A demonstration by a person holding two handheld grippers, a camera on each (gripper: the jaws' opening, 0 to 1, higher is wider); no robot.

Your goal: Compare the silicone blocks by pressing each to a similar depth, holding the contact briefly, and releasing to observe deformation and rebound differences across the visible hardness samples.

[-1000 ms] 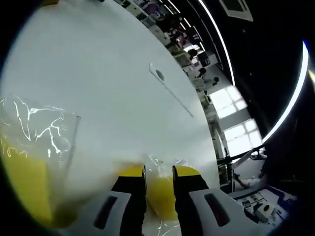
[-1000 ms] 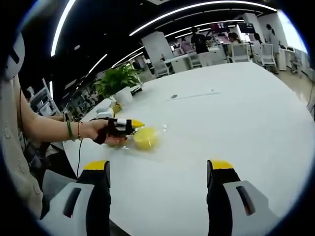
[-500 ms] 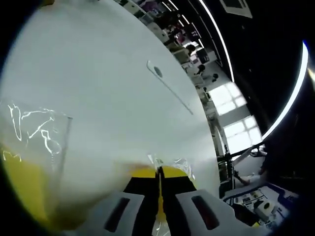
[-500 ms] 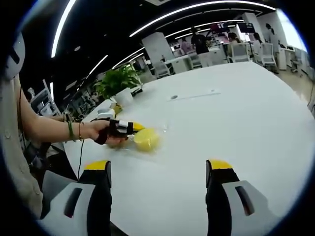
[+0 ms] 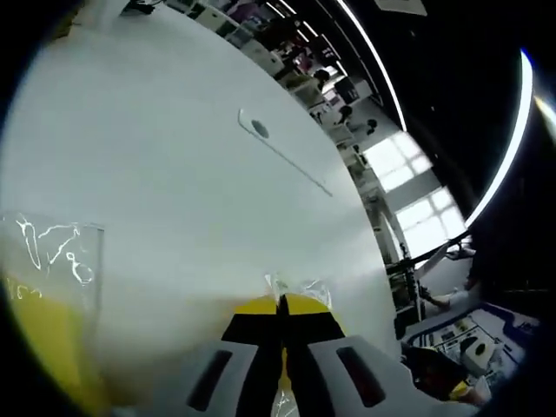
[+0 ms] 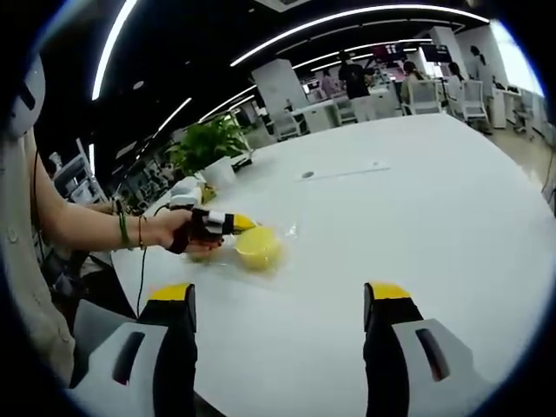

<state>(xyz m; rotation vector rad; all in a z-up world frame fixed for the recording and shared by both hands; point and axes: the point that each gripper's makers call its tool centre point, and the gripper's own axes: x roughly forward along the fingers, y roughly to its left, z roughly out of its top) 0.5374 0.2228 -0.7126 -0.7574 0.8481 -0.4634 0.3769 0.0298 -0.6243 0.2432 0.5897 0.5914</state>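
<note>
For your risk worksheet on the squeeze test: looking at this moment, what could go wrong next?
1. The left gripper is shut on a yellow block in clear wrap; the slick wrap could let the block slip, spoiling the press depth.
2. The right gripper hangs open above the white table, so nothing steadies the block, which may slide.
3. A second wrapped yellow block lies close by and could be nudged.

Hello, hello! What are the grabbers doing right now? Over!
Left gripper shut on bagged yellow block. Right gripper open, hovering over the white table. Nothing blocking.
</note>
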